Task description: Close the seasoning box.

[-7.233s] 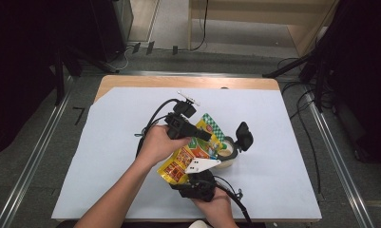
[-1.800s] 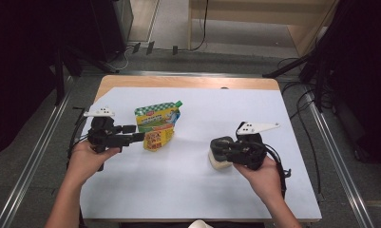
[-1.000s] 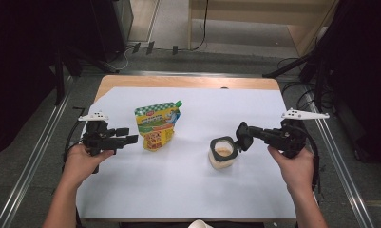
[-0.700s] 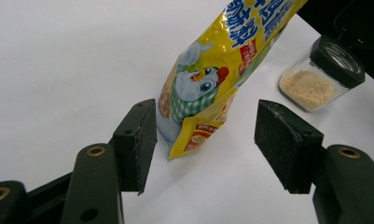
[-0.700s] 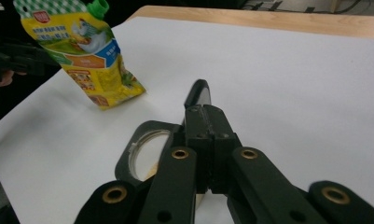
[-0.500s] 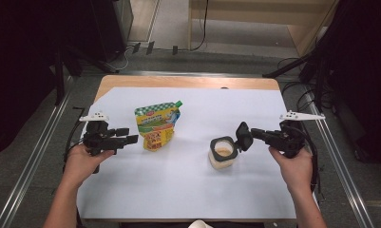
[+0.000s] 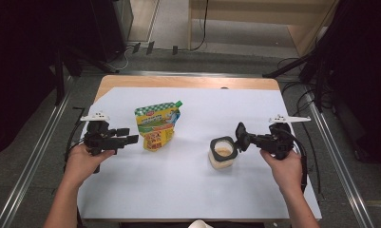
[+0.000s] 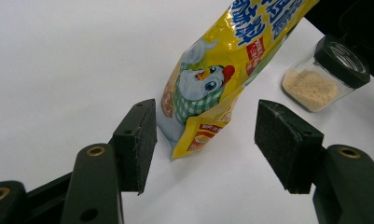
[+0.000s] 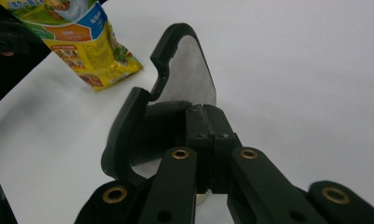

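I see left gripper (image 7: 127, 139) black, brass screws, rough foam pads (image 8: 282, 140), white plate on top. Right gripper (image 7: 239, 137) same build, black cable trailing. My forearms bare, no sleeves.

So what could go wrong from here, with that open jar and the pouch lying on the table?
The right gripper is shut on the jar's hinged lid; any tug might tip the jar and spill its powder. The pouch lies flat between the left gripper's open jaws, which sit only at its bottom corner, so a grab there may slip or just crumple the soft edge.
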`<state>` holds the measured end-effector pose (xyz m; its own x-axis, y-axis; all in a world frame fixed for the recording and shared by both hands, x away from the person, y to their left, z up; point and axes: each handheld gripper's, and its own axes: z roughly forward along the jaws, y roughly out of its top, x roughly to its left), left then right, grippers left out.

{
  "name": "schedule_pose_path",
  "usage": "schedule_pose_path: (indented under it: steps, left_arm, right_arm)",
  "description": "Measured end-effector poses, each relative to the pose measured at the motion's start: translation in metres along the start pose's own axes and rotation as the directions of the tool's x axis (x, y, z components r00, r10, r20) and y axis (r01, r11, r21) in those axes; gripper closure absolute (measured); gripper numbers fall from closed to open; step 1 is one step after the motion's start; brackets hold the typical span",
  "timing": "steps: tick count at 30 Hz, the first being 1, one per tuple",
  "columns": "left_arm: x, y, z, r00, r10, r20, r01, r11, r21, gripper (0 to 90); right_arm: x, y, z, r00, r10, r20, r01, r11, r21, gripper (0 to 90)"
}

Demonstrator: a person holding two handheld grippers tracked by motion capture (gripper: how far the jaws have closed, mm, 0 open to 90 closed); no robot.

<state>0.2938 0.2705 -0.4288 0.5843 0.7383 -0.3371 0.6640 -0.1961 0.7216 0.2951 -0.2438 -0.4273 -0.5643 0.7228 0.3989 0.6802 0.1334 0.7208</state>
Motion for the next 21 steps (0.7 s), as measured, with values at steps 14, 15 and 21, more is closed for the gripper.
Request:
schedule_pose_path:
  steps: [14,15,21]
  left_arm:
    - [0.002,-0.001,0.000,1.0000,-0.005,-0.003,0.005,1.0000,0.000,40.0]
    - [0.002,-0.001,0.000,1.0000,-0.005,-0.003,0.005,1.0000,0.001,40.0]
    - [0.002,-0.001,0.000,1.0000,-0.006,-0.005,0.006,1.0000,0.003,40.0]
  right_arm:
    - [0.011,-0.001,0.013,0.9995,-0.027,-0.019,0.028,0.999,0.027,90.0]
    - [0.013,-0.001,0.015,0.9992,-0.032,-0.023,0.033,0.999,0.029,90.0]
    - [0.023,-0.003,0.027,0.9971,-0.061,-0.045,0.064,0.996,0.065,90.0]
